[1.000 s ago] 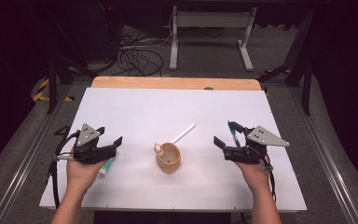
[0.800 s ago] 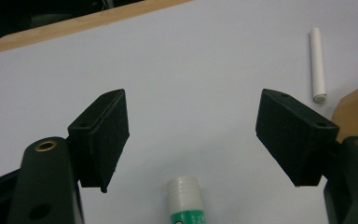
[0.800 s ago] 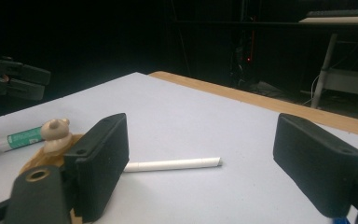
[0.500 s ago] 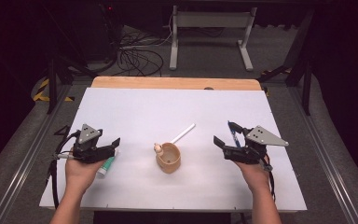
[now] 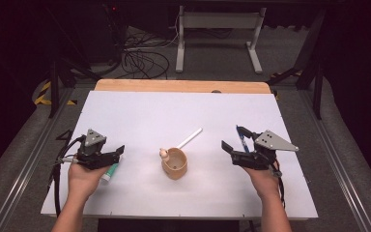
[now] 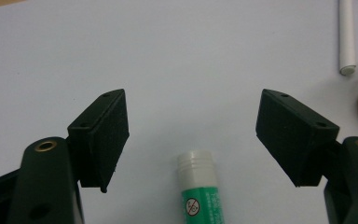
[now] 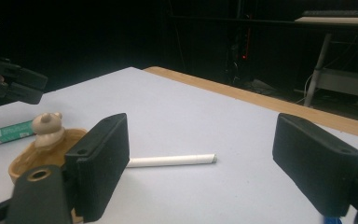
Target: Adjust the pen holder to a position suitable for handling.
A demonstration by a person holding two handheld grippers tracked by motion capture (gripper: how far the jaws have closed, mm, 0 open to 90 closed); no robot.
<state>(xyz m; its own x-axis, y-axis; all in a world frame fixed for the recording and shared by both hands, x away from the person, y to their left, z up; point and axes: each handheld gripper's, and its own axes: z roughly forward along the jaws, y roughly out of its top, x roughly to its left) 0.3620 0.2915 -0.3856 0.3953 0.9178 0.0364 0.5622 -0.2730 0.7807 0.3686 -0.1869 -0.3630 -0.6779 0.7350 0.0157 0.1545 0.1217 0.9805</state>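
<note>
- Hovering with jaws apart, the left gripper (image 6: 193, 140) is pointing over a green-labelled tube (image 6: 198, 191) lying near the table's (image 5: 140, 111) left edge.
- Gaping empty near the right edge, the right gripper (image 5: 234, 140) is facing a wooden cup (image 5: 175, 163) and white stick (image 5: 189, 139) mid-table.

A green-and-white glue stick (image 6: 197, 196), a tan wooden cup (image 5: 175, 163) and a white pen (image 7: 171, 160) lie on a white tabletop (image 5: 149, 116).
</note>
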